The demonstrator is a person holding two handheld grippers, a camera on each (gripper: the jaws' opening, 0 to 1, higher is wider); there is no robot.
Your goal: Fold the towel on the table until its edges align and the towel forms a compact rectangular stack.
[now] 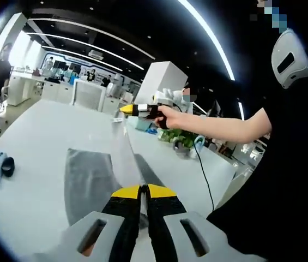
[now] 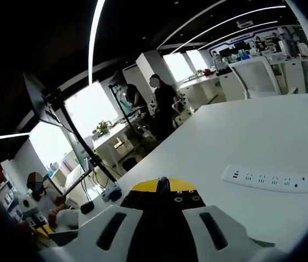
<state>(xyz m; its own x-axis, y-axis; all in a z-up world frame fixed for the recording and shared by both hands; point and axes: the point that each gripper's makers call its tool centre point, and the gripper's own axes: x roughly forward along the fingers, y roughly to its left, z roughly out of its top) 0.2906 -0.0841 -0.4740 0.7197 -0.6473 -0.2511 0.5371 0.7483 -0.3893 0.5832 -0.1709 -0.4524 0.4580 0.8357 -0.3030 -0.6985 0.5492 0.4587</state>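
Towel [image 1: 96,183] under left tool [image 1: 143,189]; power strip [image 2: 266,179] beyond right tool [image 2: 163,183].

1. Left gripper view: sits low and close over the white table [image 1: 39,131], looking along it toward the far desks.
2. Right gripper view: faces across the table [image 2: 241,136] toward windows; a power strip [image 2: 266,179] lies near.
3. Shared: the white tabletop.
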